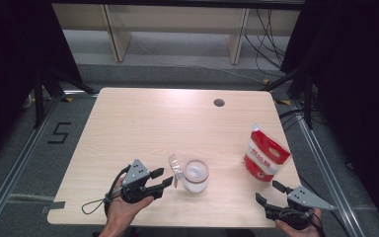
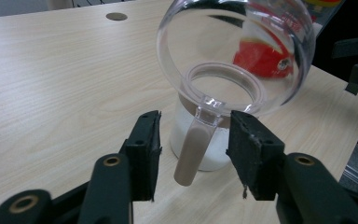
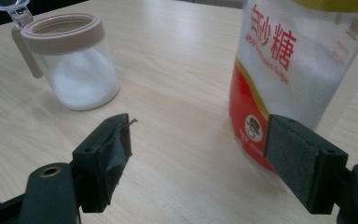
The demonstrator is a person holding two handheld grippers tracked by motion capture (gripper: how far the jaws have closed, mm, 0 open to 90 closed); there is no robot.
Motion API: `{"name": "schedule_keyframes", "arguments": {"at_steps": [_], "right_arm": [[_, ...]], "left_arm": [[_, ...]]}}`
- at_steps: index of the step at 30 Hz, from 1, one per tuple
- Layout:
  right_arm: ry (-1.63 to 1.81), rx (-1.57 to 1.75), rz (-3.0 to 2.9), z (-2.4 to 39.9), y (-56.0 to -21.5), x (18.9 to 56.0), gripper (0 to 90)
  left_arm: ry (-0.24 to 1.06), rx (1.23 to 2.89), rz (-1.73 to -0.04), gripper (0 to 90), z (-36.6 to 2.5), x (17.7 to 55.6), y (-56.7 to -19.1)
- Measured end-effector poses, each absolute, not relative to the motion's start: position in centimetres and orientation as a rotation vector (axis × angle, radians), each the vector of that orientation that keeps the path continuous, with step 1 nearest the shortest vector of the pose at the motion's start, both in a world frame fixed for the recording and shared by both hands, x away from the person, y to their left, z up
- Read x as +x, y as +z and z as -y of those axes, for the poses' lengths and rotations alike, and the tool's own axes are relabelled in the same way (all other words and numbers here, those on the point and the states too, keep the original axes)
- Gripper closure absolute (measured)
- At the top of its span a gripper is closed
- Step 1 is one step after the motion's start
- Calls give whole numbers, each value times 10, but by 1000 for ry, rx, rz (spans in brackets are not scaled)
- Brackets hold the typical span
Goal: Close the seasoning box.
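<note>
Jar (image 1: 196, 176) near front table (image 1: 143, 118) edge, far half bare

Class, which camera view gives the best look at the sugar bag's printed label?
The right gripper view: the sugar bag stands close, its red lettering readable. The high view shows the whole bag, small, near the table's right edge. The left gripper view catches a red patch of it through the jar's open clear lid.

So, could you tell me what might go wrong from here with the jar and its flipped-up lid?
1. The left hand-held gripper straddles the lid's tab without touching; a skewed squeeze could tip the sugar-filled jar.
2. The clear lid stands open, so a knock might spill sugar.
3. The sugar bag stands near the table edge, close to the right hand-held gripper.
</note>
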State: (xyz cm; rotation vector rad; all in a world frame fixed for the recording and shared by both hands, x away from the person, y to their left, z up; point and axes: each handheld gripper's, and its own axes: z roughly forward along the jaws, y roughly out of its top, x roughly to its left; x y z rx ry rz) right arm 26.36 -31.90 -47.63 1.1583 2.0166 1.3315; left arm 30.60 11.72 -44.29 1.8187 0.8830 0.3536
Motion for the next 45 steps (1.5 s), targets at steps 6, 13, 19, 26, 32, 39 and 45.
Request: {"name": "schedule_keyframes", "arguments": {"at_steps": [6, 13, 19, 26, 32, 39, 45], "right_arm": [[1311, 1108, -2010, 320, -476, 266, 241], [1318, 1110, -2007, 320, -476, 266, 242], [1320, 1109, -2007, 319, -476, 267, 242], [1317, 1111, -2019, 320, -476, 266, 242], [1320, 1108, -2008, 319, -476, 266, 242], [1328, 1123, -2010, 319, -476, 266, 243], [1329, 1122, -2010, 319, -476, 266, 243]], "left_arm": [[393, 1821, -869, 731, -116, 304, -440], [421, 1841, -805, 858, -111, 305, -438], [418, 1846, -805, 890, -108, 306, -437], [419, 1857, -784, 890, -104, 308, -438], [414, 1852, -791, 887, -101, 311, -438], [402, 1844, -784, 879, -95, 313, -439], [398, 1848, -769, 873, -93, 314, -439]]}}
